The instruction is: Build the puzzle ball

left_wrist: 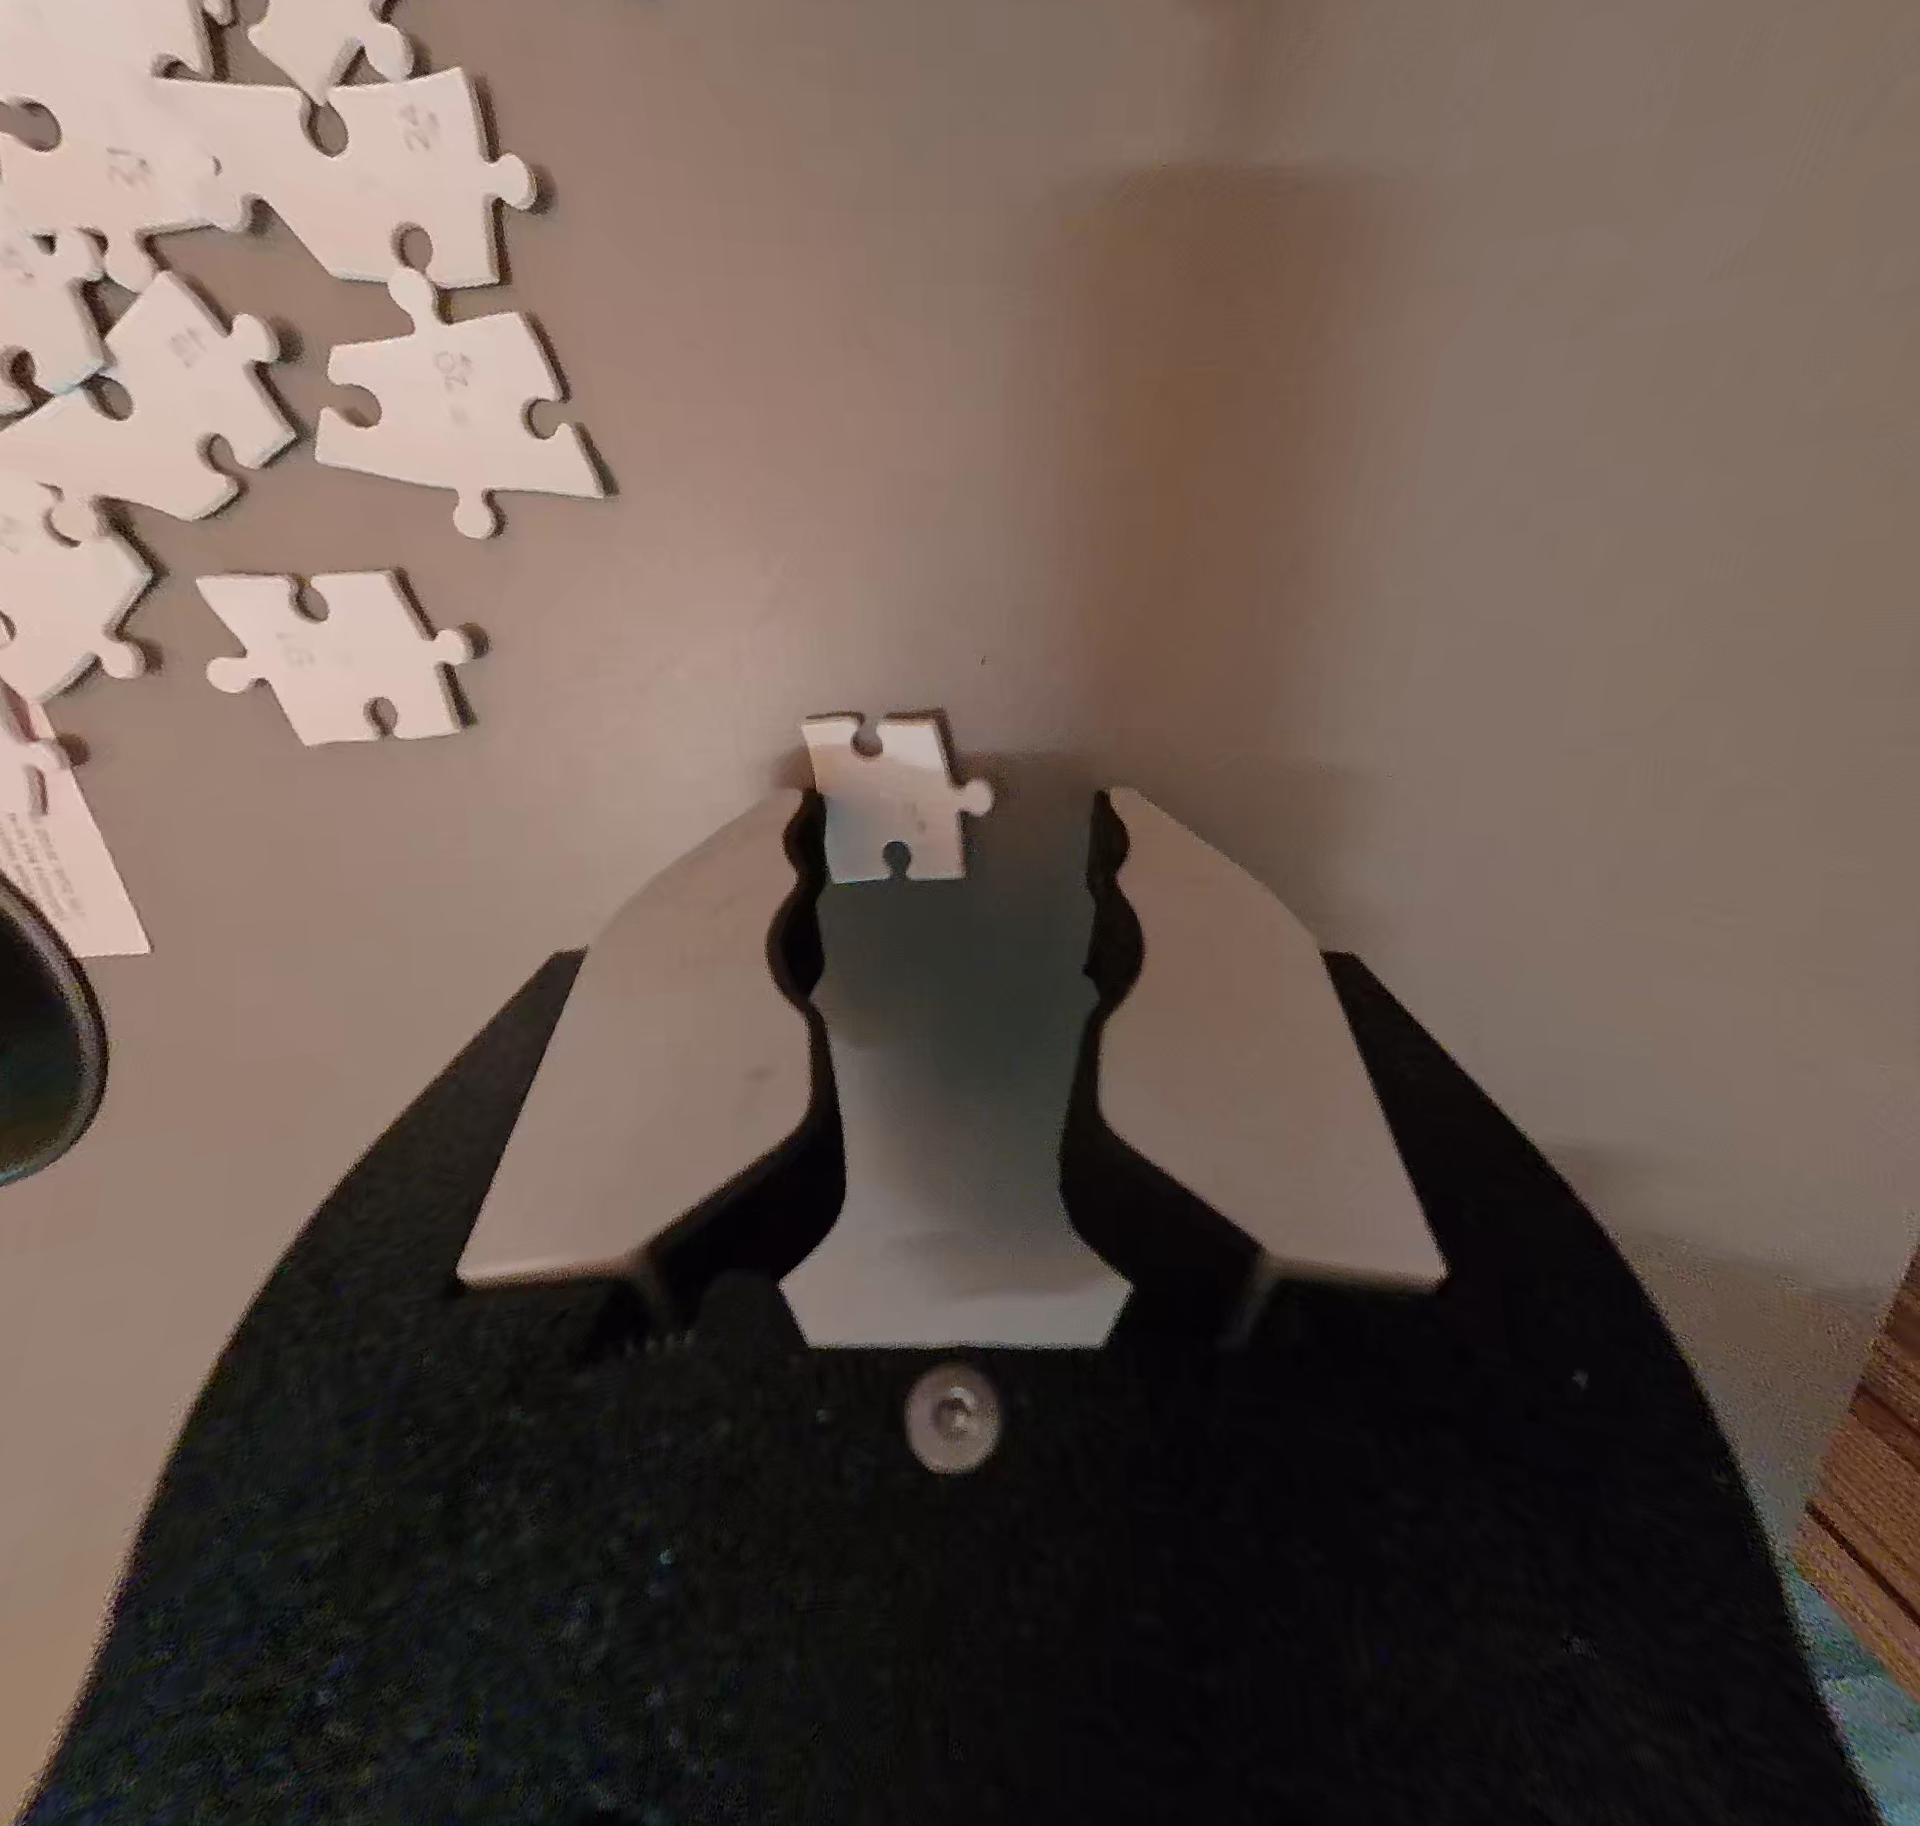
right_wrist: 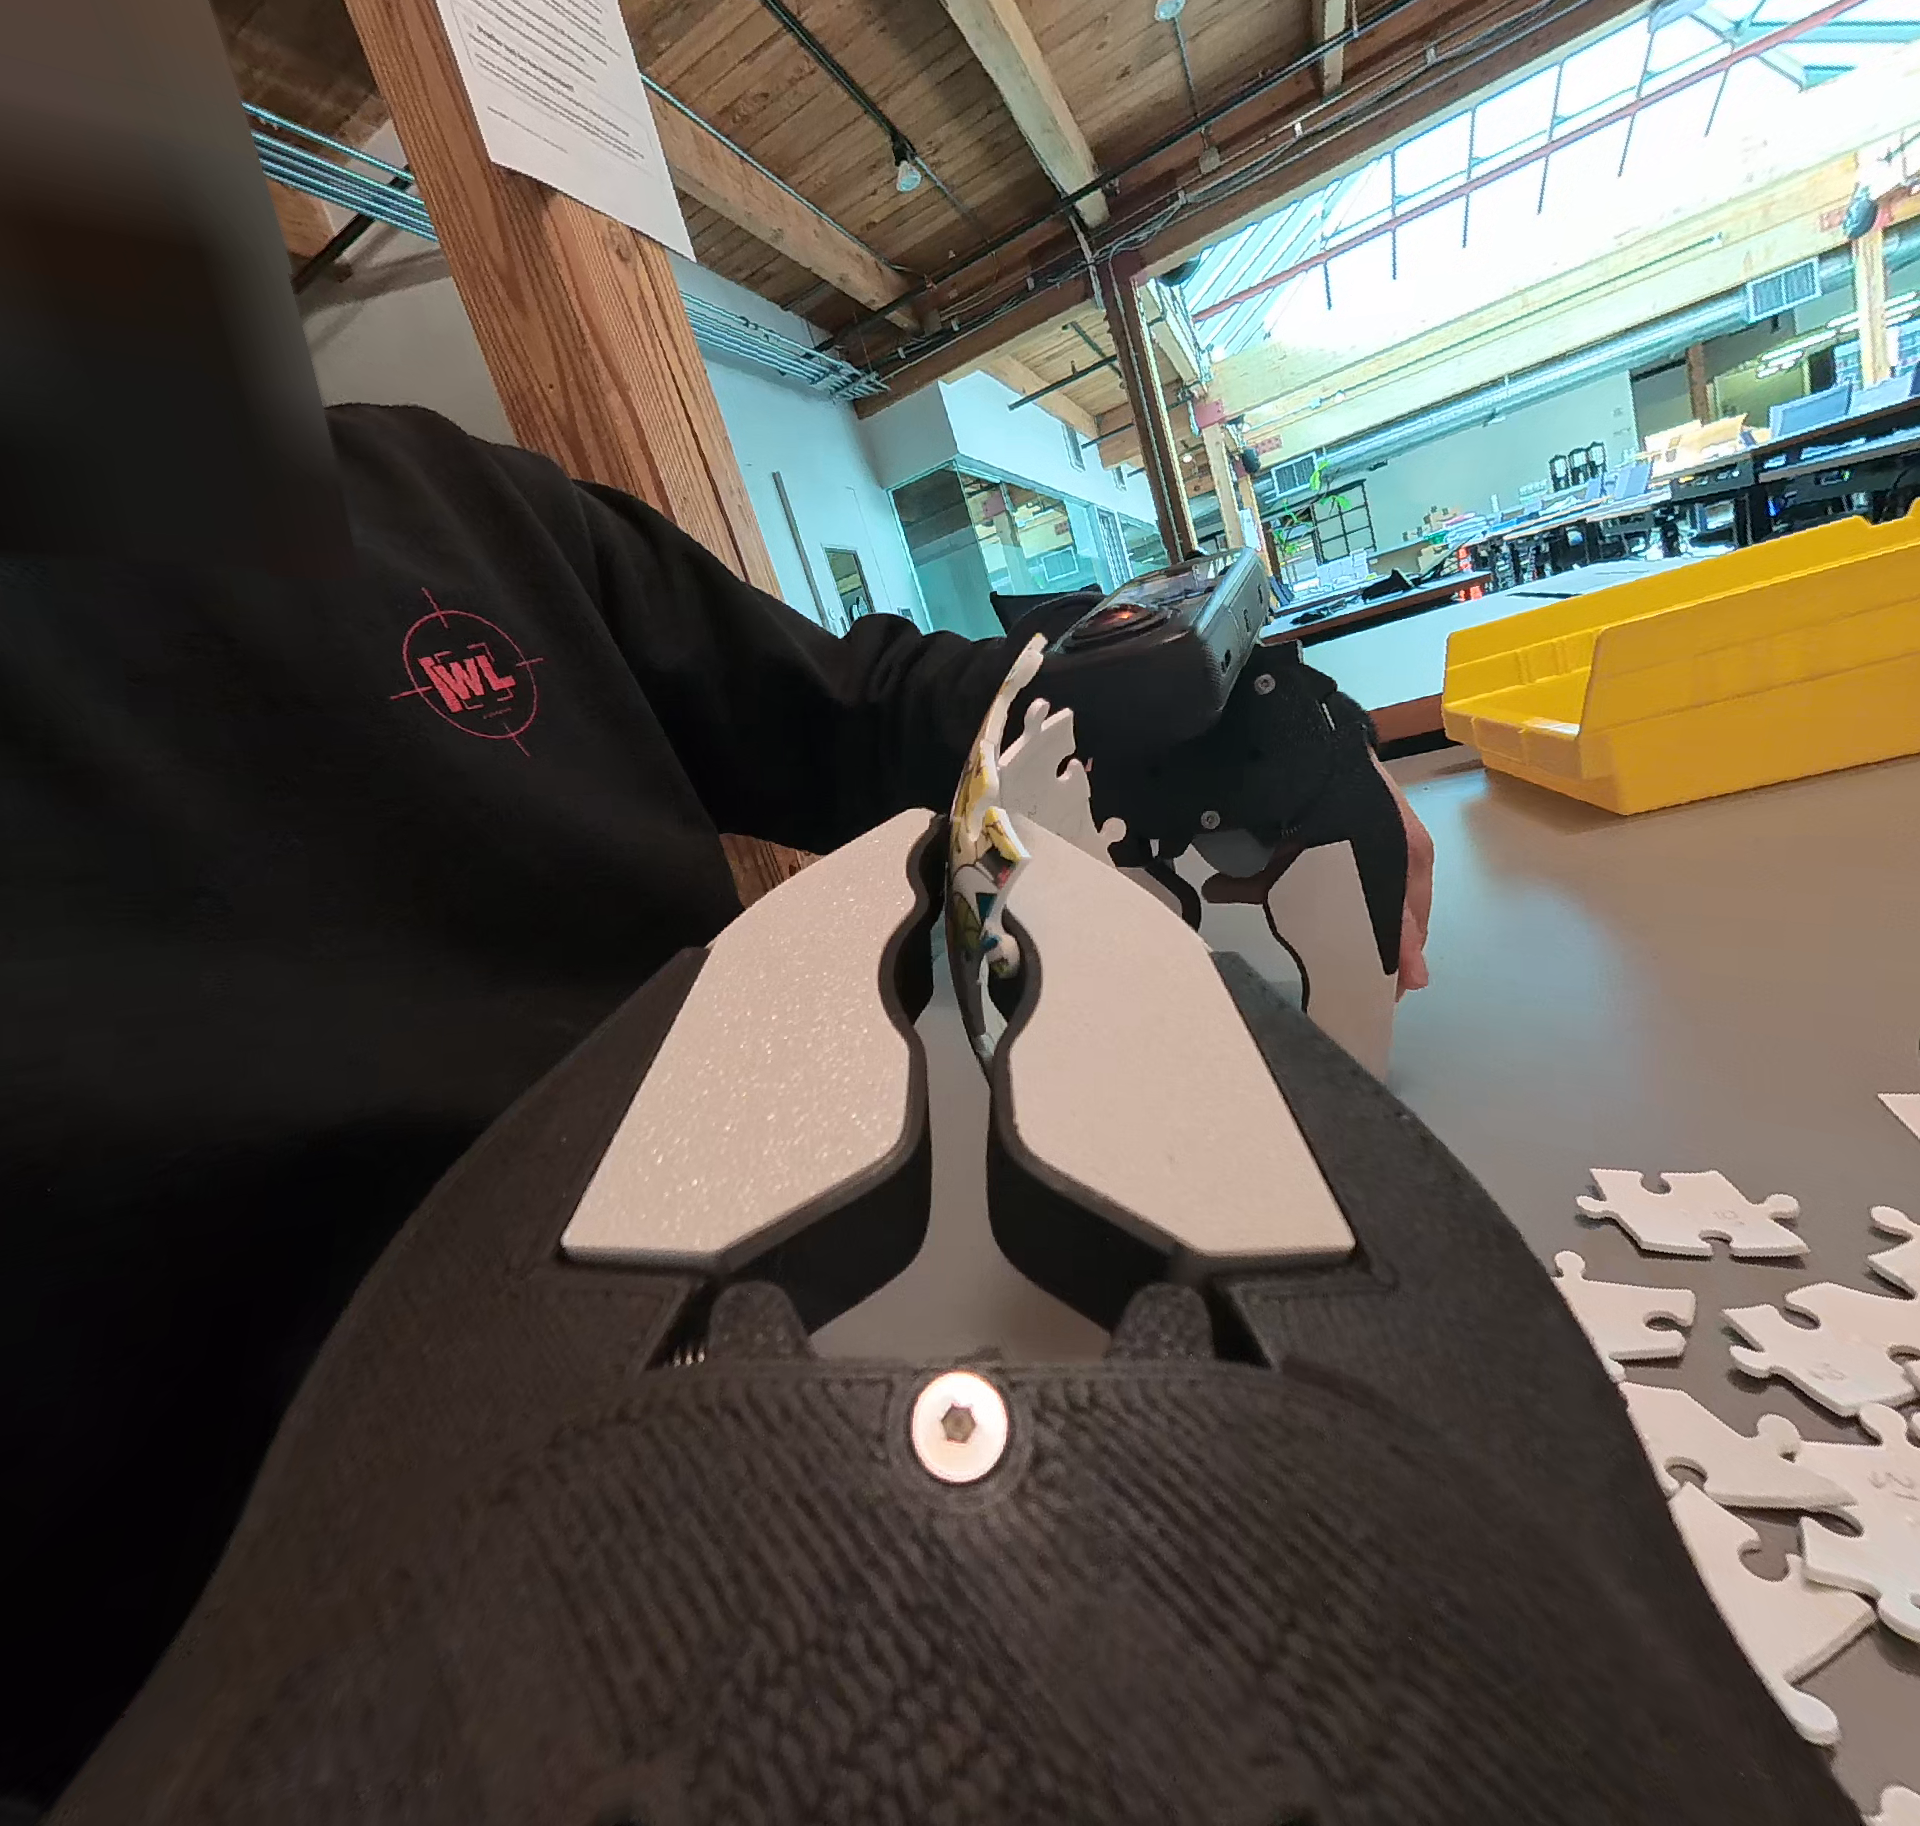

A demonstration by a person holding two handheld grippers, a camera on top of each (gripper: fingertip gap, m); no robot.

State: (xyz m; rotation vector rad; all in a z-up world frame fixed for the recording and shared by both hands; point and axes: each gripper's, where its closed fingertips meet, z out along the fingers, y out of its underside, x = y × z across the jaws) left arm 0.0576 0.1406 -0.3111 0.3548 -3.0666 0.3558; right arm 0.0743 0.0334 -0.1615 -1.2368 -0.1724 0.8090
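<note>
While poised over the matte grey surface [left_wrist: 1351,426], left tool [left_wrist: 951,805] spread wide, pale textured fingers [left_wrist: 686,1028] flanking a small white knobbed puzzle piece [left_wrist: 896,812]. Right tool [right_wrist: 982,877] pinching a curved, glossy printed puzzle section [right_wrist: 982,841]. Loose flat white pieces [left_wrist: 343,187] scattered nearby; yellow plastic bin [right_wrist: 1683,696] behind.

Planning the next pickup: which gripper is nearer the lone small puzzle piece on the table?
Left. The left gripper has the small puzzle piece at its fingertips; the right gripper holds assembled pieces aloft.
</note>
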